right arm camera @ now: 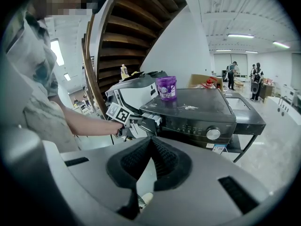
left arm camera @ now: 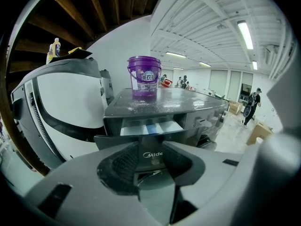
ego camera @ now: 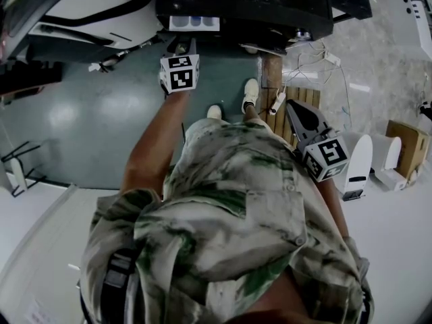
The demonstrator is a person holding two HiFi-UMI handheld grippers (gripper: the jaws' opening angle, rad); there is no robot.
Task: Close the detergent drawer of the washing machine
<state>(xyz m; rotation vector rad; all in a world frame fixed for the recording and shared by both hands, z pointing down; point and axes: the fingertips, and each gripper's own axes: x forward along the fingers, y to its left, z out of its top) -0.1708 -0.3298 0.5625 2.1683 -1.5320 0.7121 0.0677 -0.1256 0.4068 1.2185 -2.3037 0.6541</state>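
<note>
The dark washing machine [ego camera: 270,5] stands in front of me, its detergent drawer [ego camera: 194,23] pulled part way out with white and blue compartments showing. My left gripper [ego camera: 182,47] is held right at the drawer front [left arm camera: 151,150]. Its jaws stand a little apart, and the logo on the panel shows in the gap at my left gripper [left arm camera: 150,160], so it is open. From the right gripper view the drawer [right arm camera: 146,120] and left gripper [right arm camera: 133,122] are at the machine's left corner. My right gripper [right arm camera: 150,144] is shut on nothing, hanging back at my right side [ego camera: 302,119].
A purple bucket [left arm camera: 144,76] stands on the machine's top. A white machine [left arm camera: 61,102] sits close on the left under a wooden staircase [right arm camera: 136,27]. A wooden pallet [ego camera: 297,103], cables and a cardboard box [ego camera: 408,144] lie to the right. People stand far back [right arm camera: 256,81].
</note>
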